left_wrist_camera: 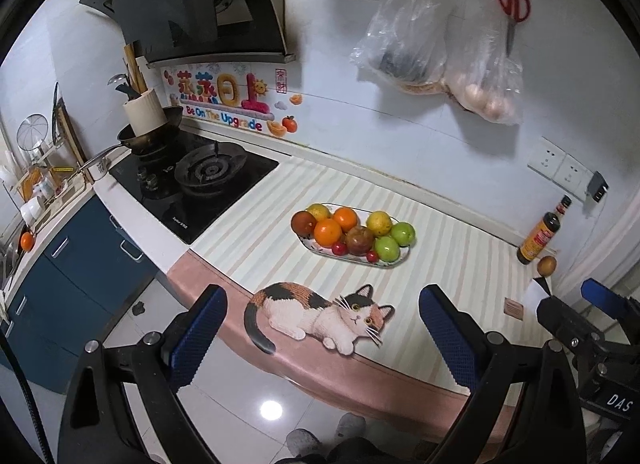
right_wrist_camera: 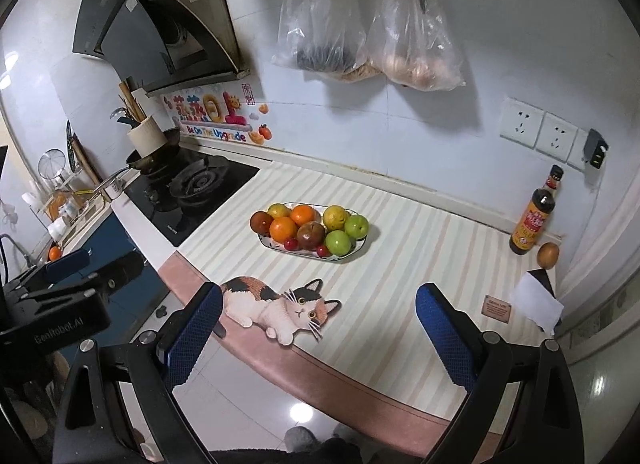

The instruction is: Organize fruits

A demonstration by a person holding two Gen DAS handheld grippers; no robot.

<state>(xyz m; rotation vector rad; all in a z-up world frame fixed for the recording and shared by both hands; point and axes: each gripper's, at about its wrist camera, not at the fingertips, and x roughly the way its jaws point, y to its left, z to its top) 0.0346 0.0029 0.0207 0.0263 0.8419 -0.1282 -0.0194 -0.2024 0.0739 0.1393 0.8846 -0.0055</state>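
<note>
I am holding the left gripper [left_wrist_camera: 322,338] and right gripper [right_wrist_camera: 320,334] back from the surface [right_wrist_camera: 400,264], jaws spread wide and gripping nothing. The fruit plate [right_wrist_camera: 352,254] is sitting beyond the cat mat [right_wrist_camera: 276,306].

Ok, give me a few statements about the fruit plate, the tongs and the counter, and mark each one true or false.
1. Both green fruits lie on the plate. True.
2. The left tongs hold an orange. False: they are open and empty, short of the counter.
3. The sauce bottle stands upright near the wall. True.
4. The cat mat lies under the plate. False: it lies apart, at the counter's front edge.
5. The right tongs are shut. False: they are open.
</note>
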